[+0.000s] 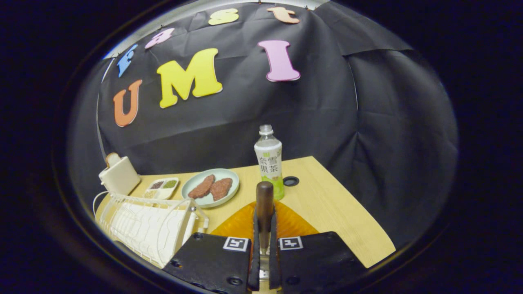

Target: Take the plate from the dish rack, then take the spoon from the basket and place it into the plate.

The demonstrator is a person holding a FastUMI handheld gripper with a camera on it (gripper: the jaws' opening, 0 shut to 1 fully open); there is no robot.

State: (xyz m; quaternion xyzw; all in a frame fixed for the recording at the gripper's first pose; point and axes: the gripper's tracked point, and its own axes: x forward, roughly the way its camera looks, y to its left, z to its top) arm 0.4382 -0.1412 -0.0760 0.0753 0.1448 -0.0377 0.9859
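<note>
On a pale wooden table (327, 196) in a dark-draped booth, the gripper (264, 245) is clenched on a spoon (264, 204), both fingers pinching its shaft; the wooden handle points up and away, long axis running along the fingers. Just beneath lies the amber plate (241, 224). The job looks near done: lower gently, level the spoon over the plate, then release. Left stands the dish rack (147, 224); beyond, a bottle (269, 161).
</note>
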